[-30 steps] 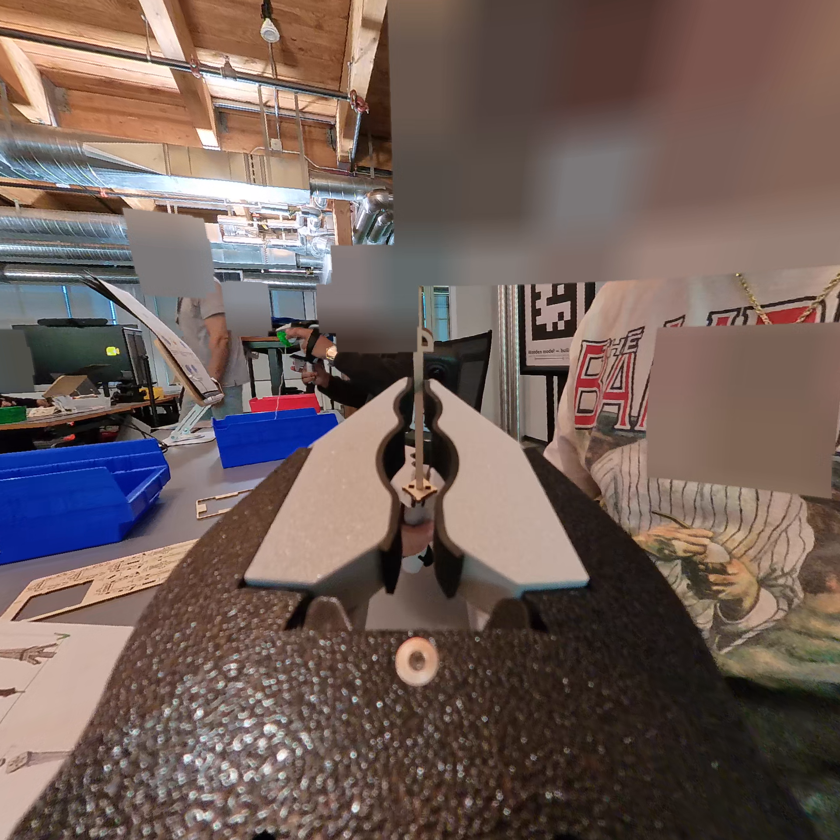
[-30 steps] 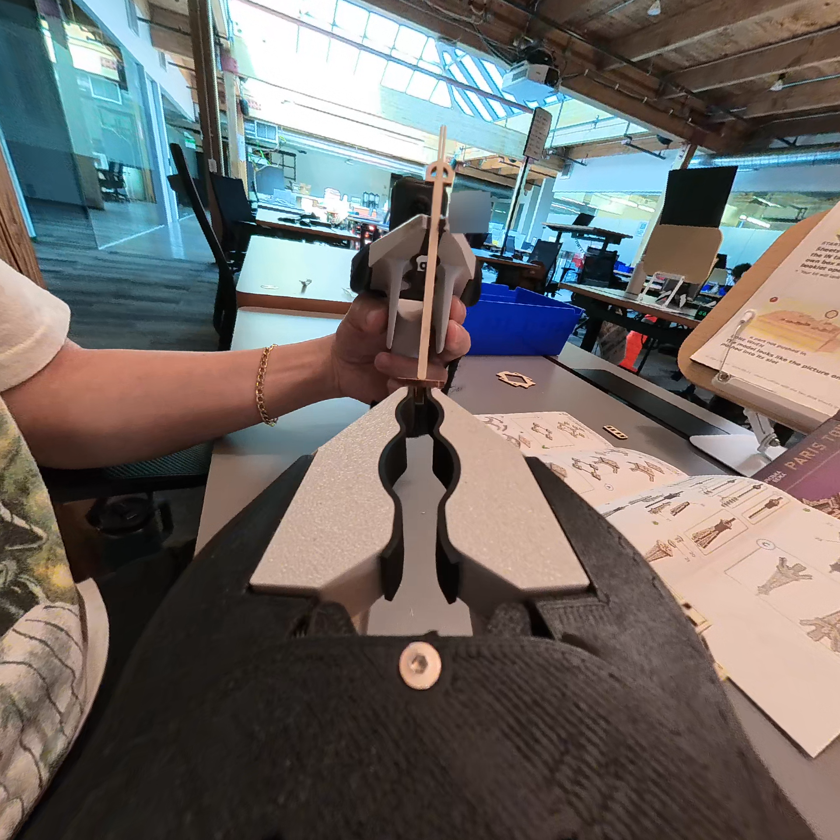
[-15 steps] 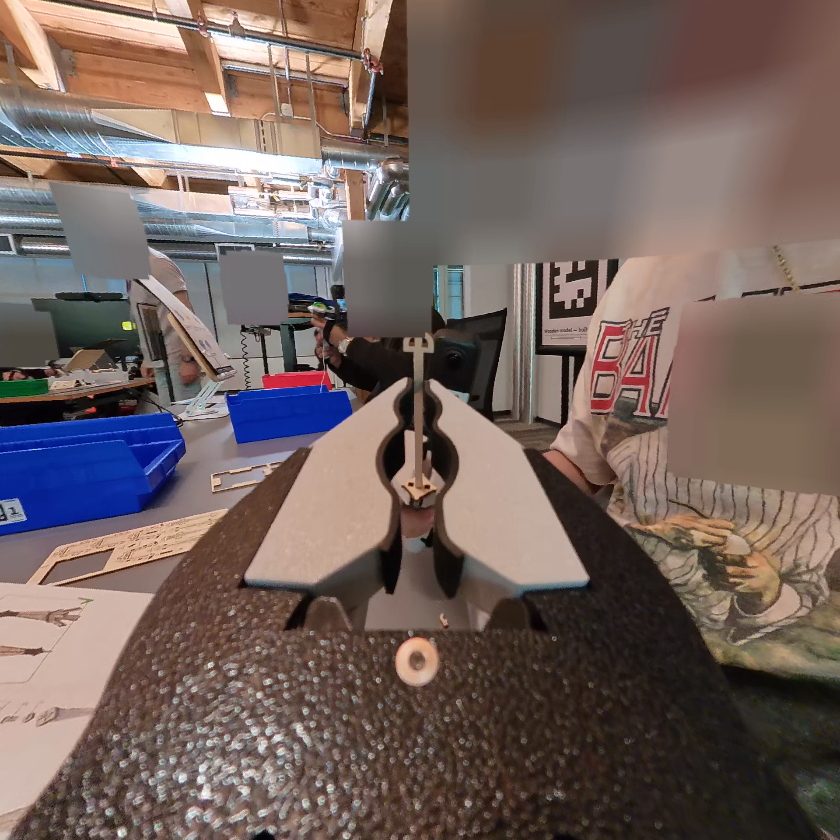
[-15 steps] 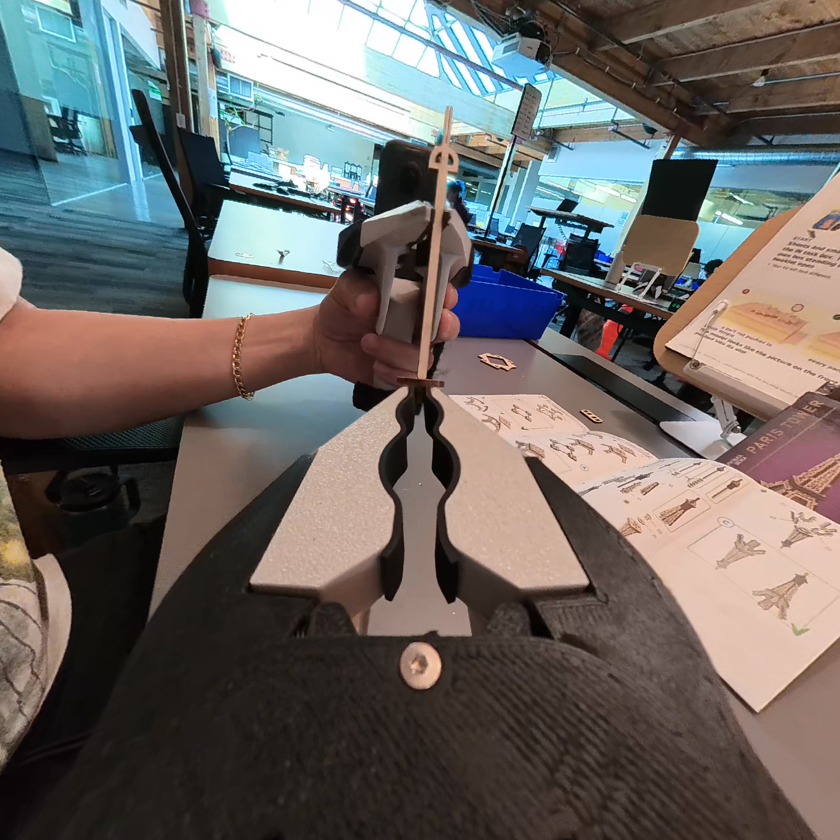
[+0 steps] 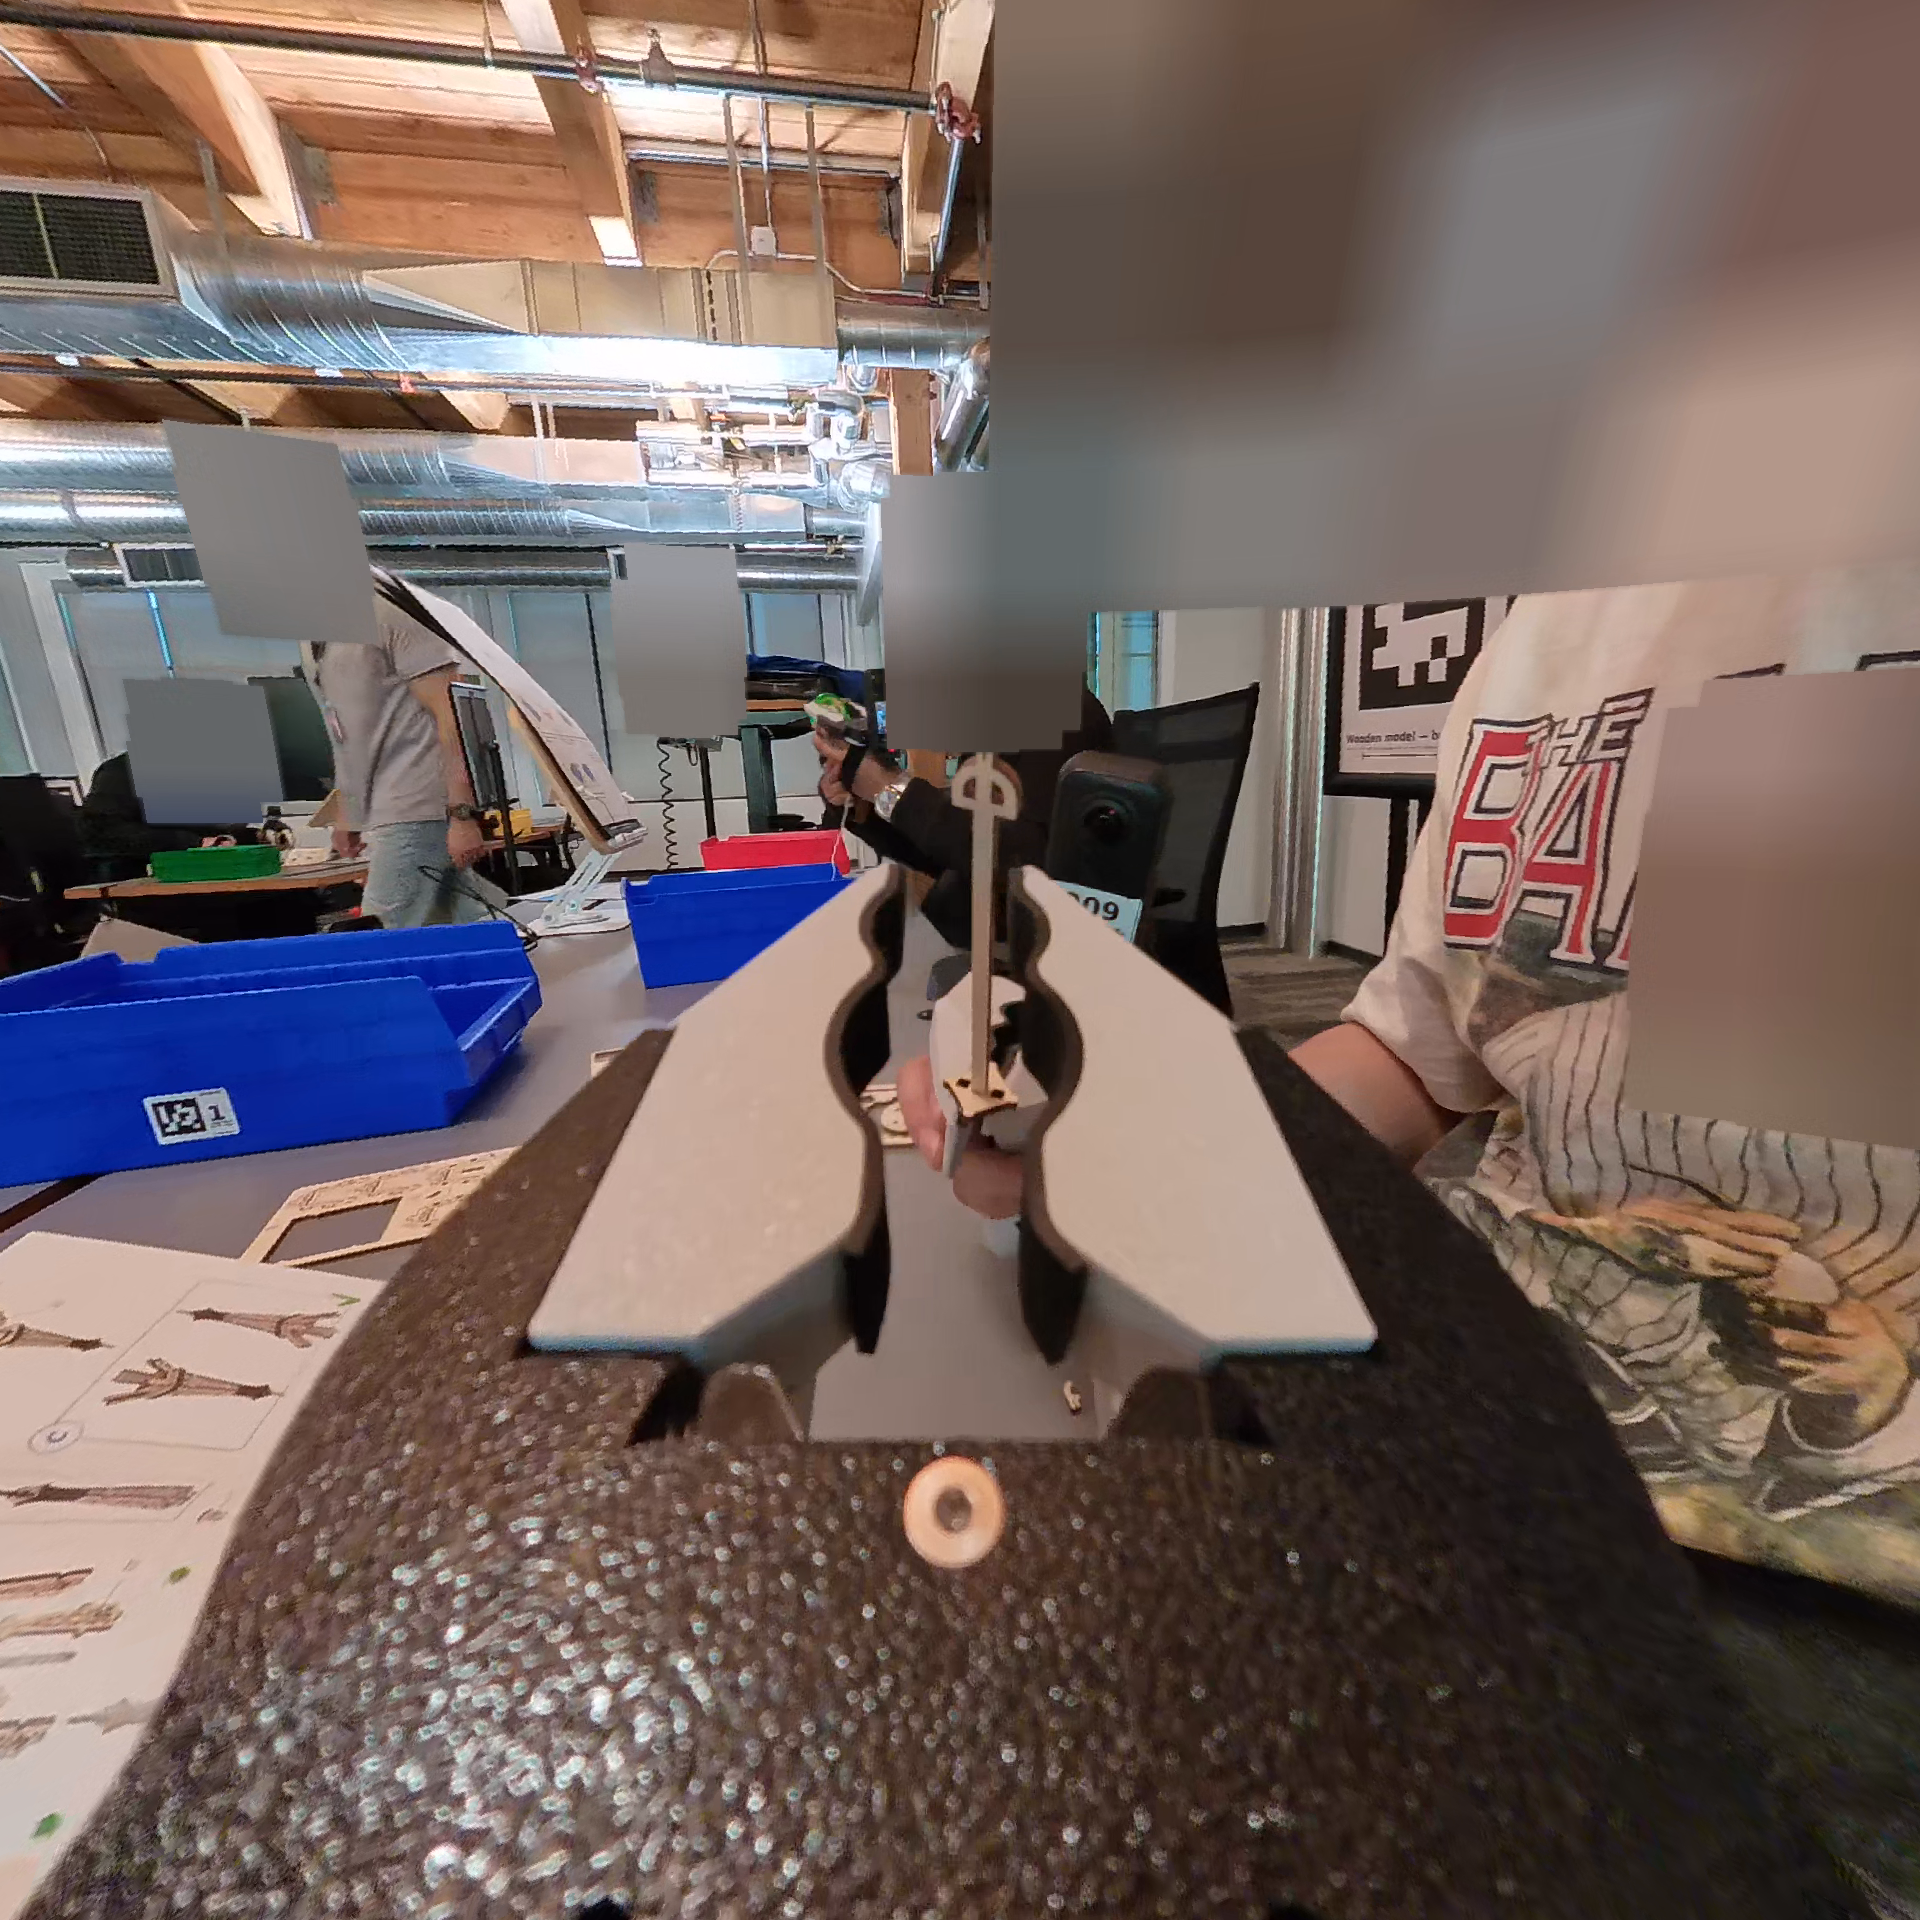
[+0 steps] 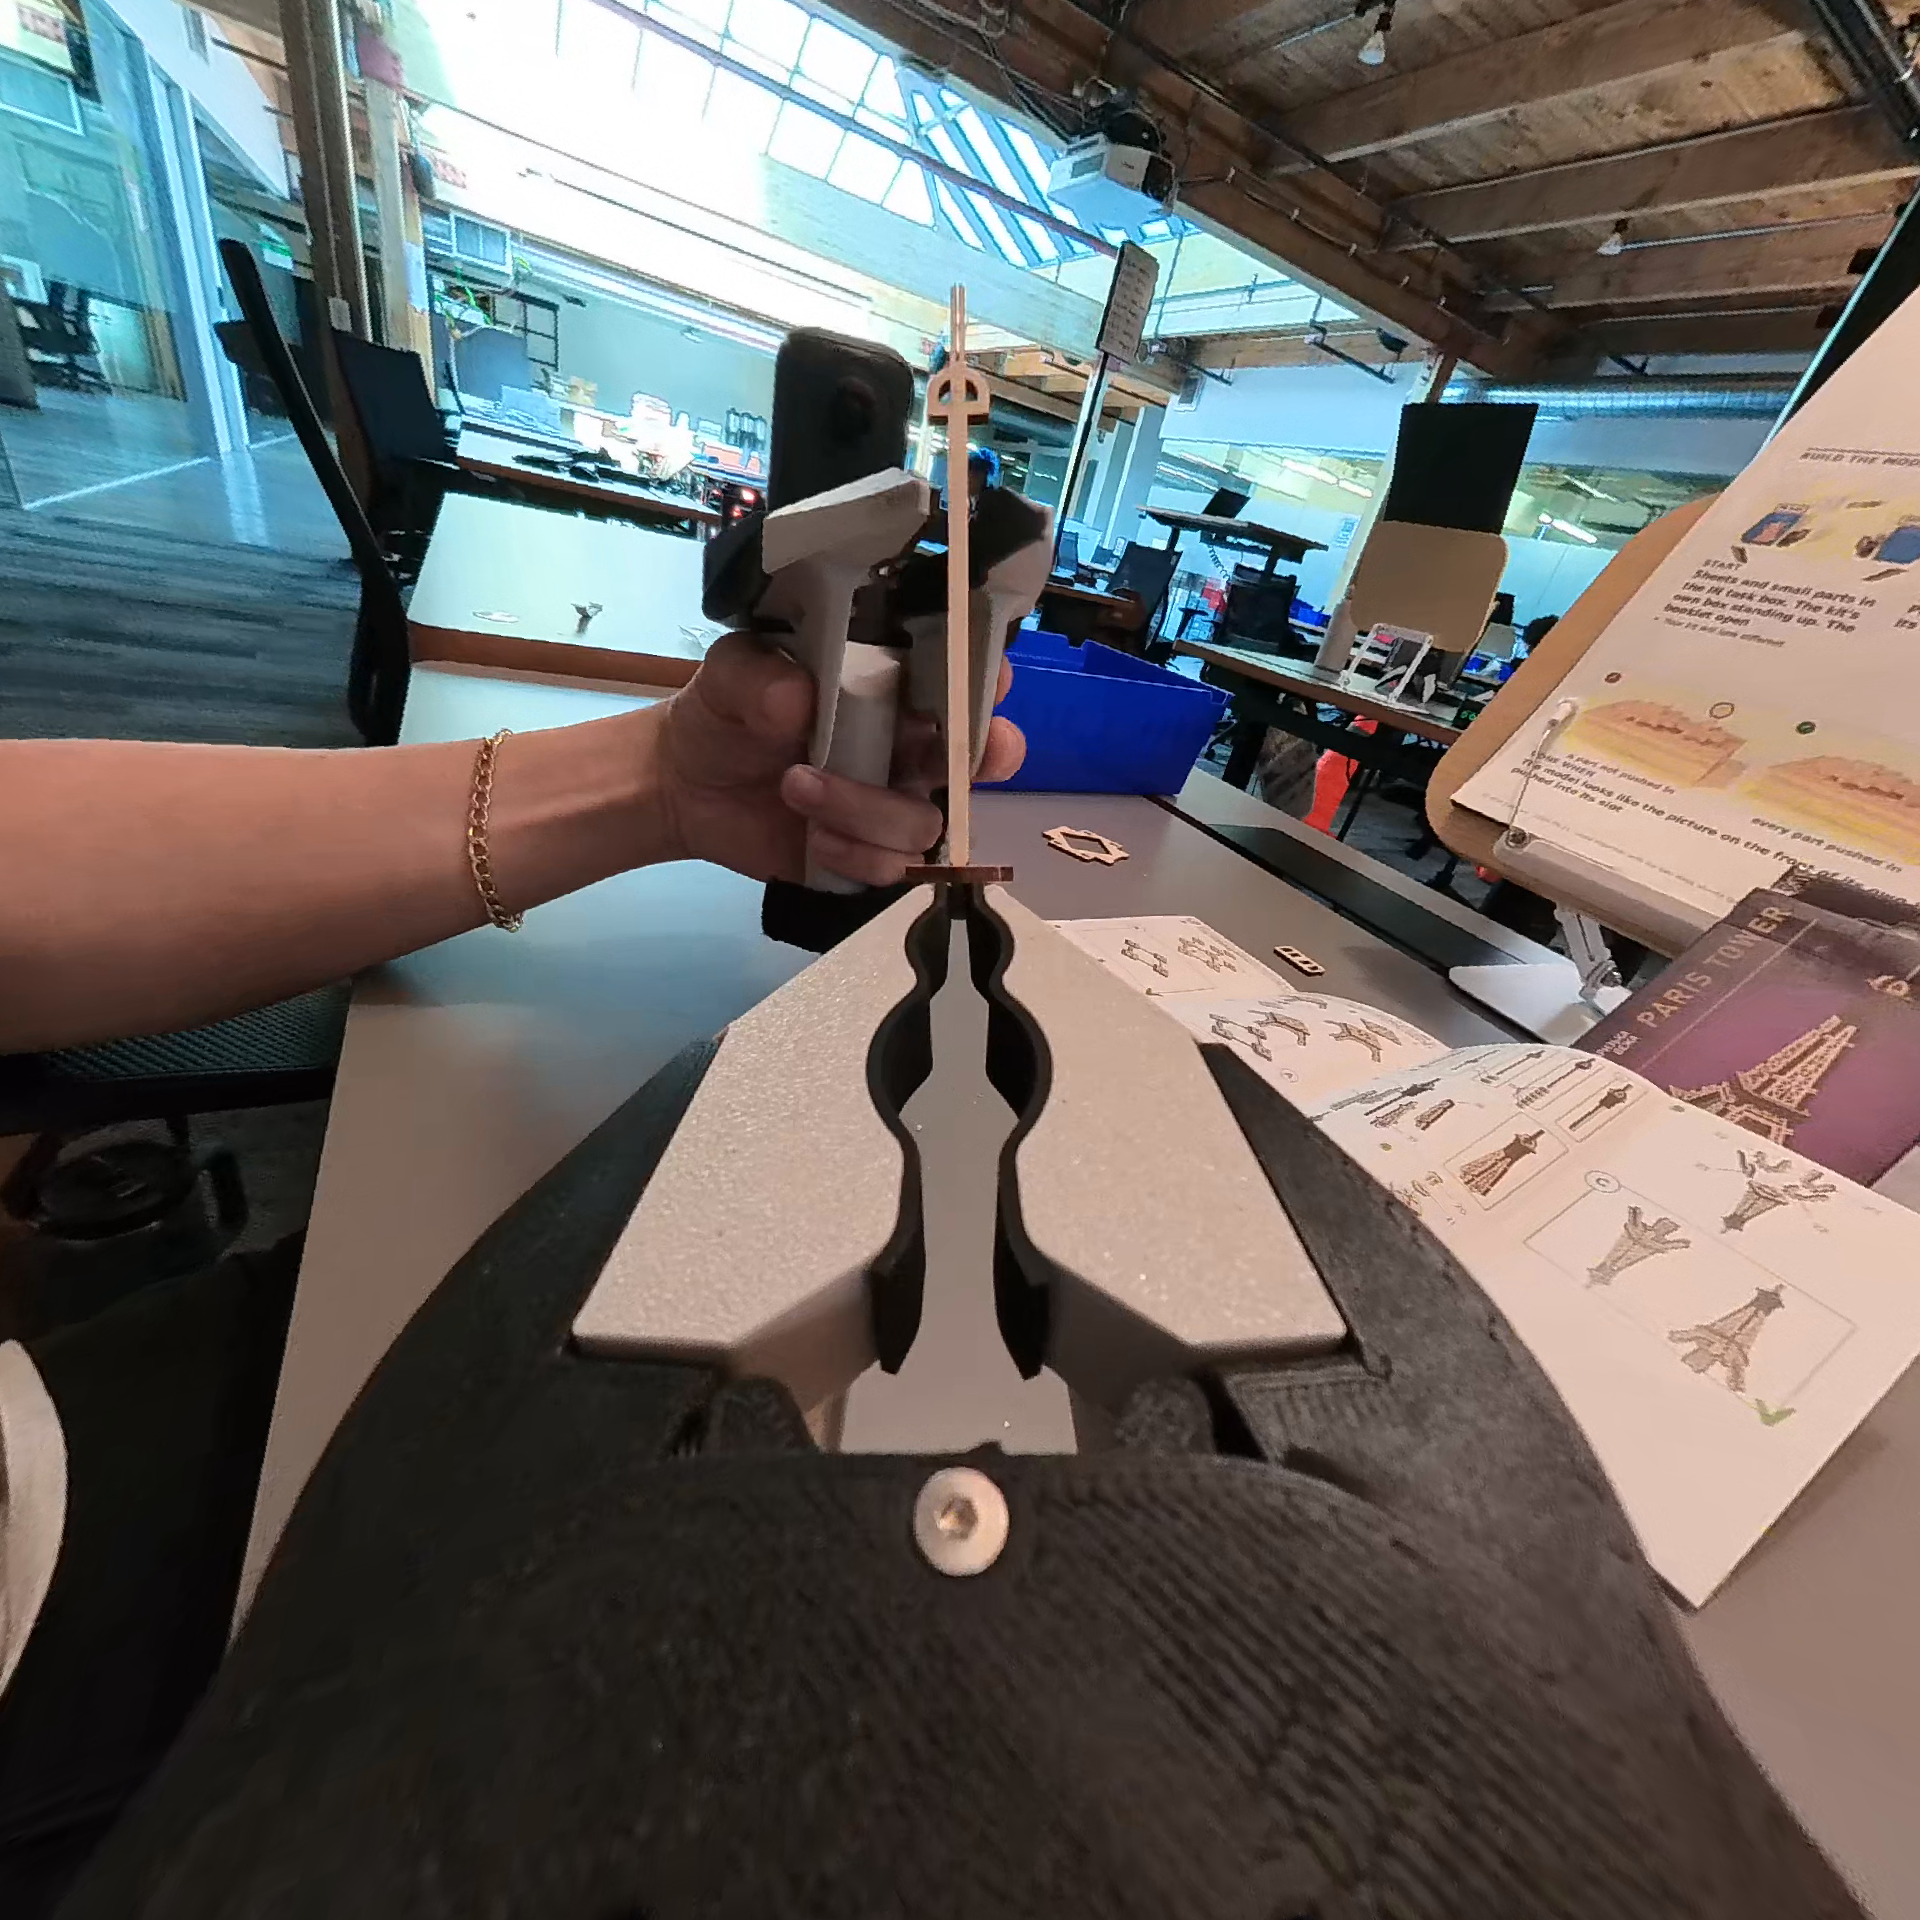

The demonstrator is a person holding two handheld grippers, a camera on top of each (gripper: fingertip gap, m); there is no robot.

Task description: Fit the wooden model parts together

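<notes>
Right gripper (image 6: 957,914) pinches thin wooden spire (image 6: 957,582) — seemingly upright.

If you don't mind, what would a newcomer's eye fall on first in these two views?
Probably the thin wooden spire standing upright in the middle of the right wrist view, pinched at its base by the right gripper, with a small square collar just above the tips. Behind it, a hand holds the left gripper, whose fingers stand open around the spire. An open instruction booklet lies on the table to the right.
</notes>
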